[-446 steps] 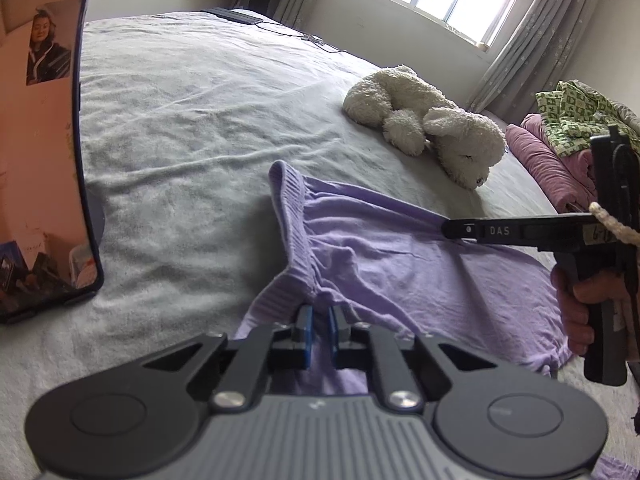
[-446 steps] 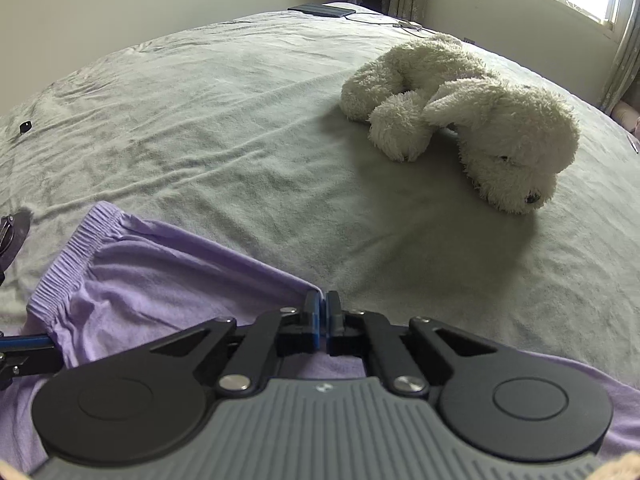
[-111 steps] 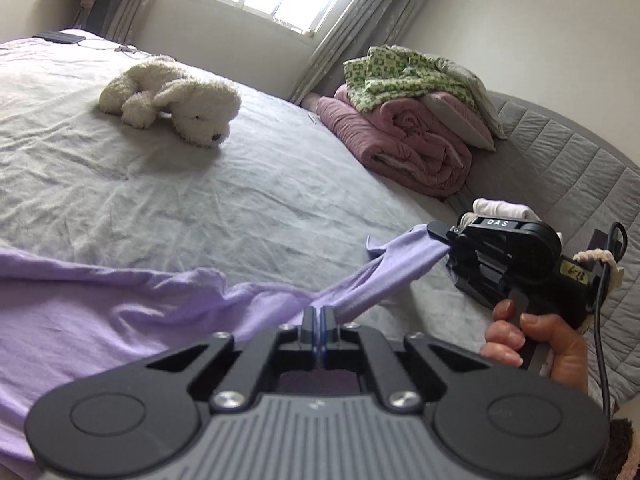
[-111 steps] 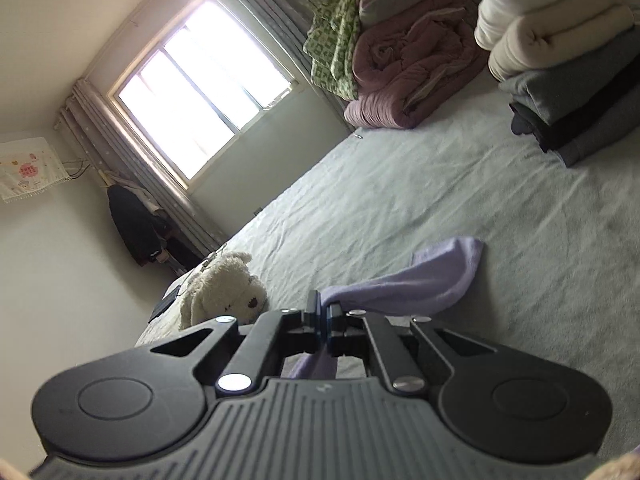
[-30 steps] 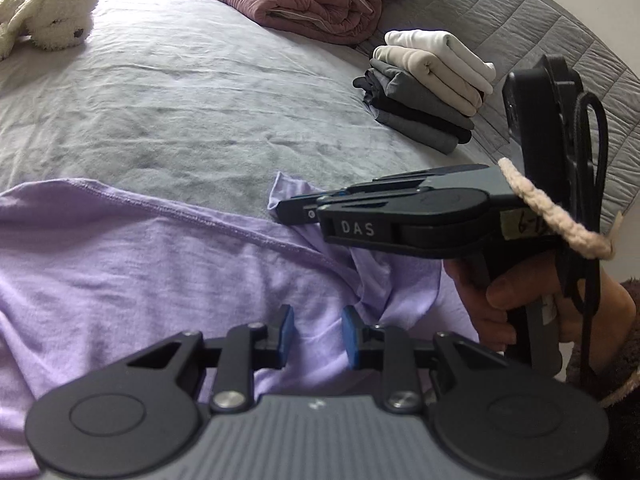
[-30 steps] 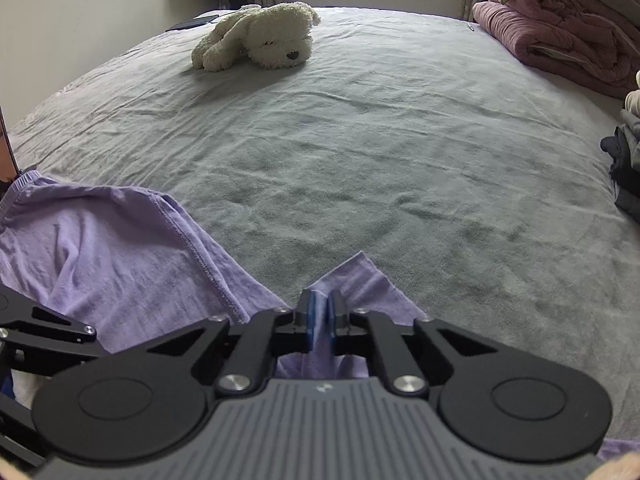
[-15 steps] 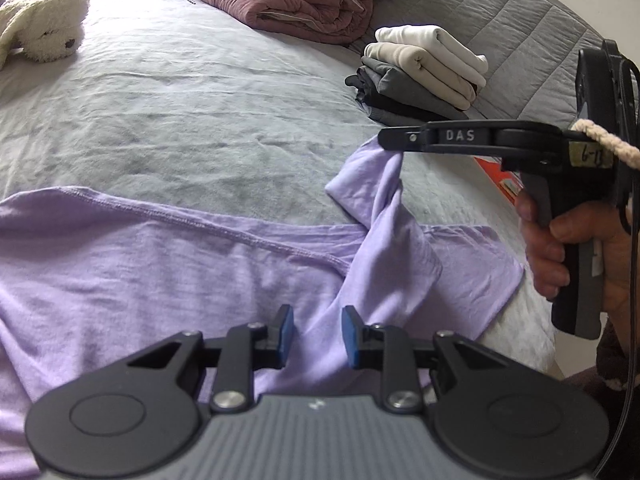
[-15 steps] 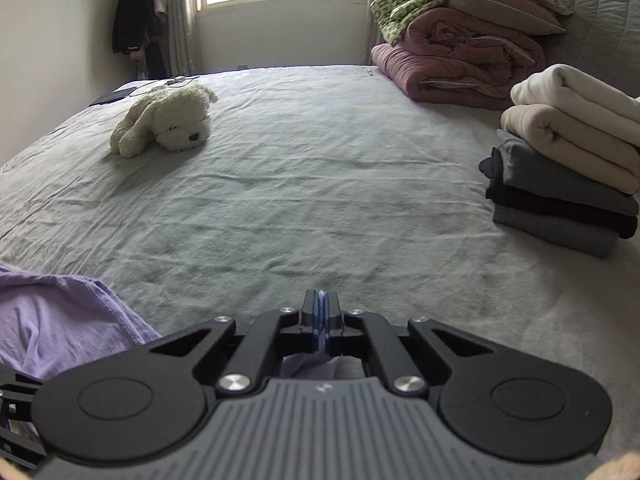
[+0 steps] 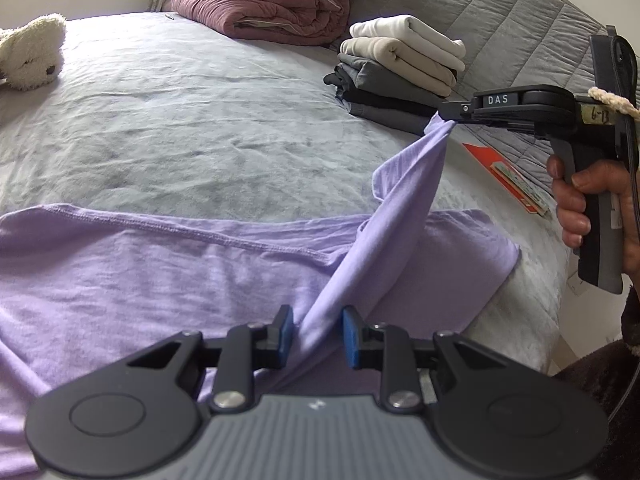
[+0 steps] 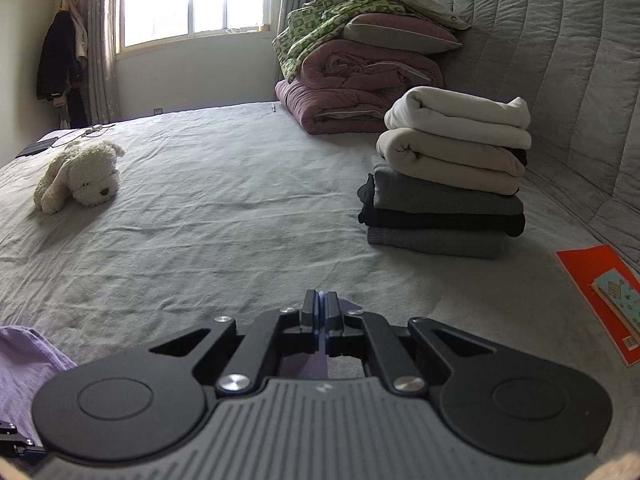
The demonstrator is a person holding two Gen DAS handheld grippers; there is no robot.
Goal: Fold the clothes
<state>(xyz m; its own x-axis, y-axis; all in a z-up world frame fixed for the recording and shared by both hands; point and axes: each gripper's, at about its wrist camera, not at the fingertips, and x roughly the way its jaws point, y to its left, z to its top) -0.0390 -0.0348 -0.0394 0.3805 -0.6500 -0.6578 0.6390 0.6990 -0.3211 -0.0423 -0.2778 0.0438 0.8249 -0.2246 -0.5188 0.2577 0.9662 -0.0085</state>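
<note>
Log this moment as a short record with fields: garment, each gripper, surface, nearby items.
garment: lilac cotton garment, mostly flat, one corner lifted
right gripper: shut on the lifted corner
left gripper: open, fingers either side of the raised strip
surface: grey bedspread
nearby: stack of folded white, beige, grey and black clothes; white plush dog; orange booklet

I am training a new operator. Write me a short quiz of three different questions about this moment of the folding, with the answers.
1. True or false: the left gripper is shut on the purple garment.
2. Which gripper lifts a corner of the garment above the bed? A) left B) right
3. Fill in: the folded stack has a ____ item on top.

Key: 1. False, its jaws stand open with the cloth between them. 2. B. 3. white.
</note>
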